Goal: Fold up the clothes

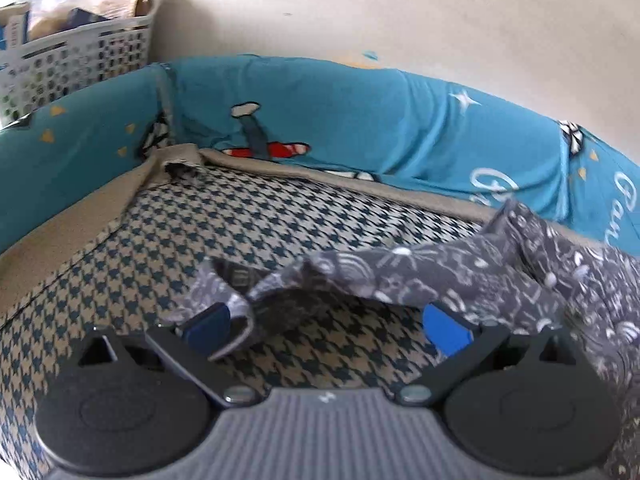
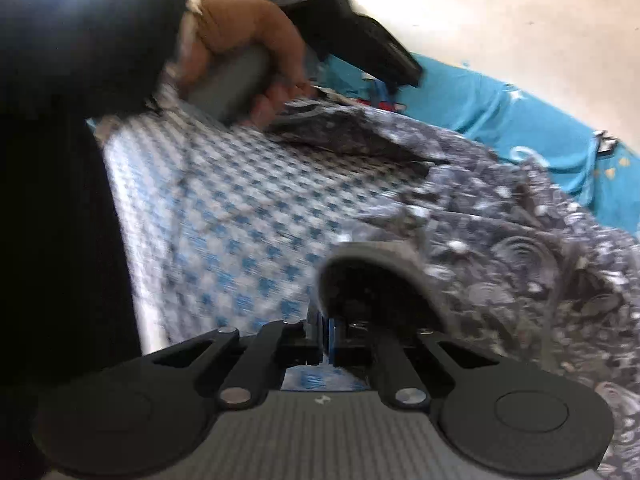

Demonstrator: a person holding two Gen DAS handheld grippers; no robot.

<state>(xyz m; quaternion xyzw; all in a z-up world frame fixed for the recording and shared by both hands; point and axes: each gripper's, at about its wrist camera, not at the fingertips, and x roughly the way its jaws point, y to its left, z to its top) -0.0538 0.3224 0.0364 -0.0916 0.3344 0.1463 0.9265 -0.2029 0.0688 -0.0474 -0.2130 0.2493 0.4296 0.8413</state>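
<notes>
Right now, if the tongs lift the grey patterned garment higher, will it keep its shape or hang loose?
The grey patterned garment is probably floppy: it sags in a curve between the spread left tongs. It likely weighs little, since a hem pinched in the shut right tongs stays raised. It may drag on the houndstooth cover, as most of it lies bunched there.

A bed covered by a beige-and-navy houndstooth woven sheet (image 1: 192,240) with a plain beige border carries a crumpled grey cotton garment with white prints (image 1: 460,276) (its near edge lifted), lying toward the sheet's right side, away from its far-left corner.
</notes>
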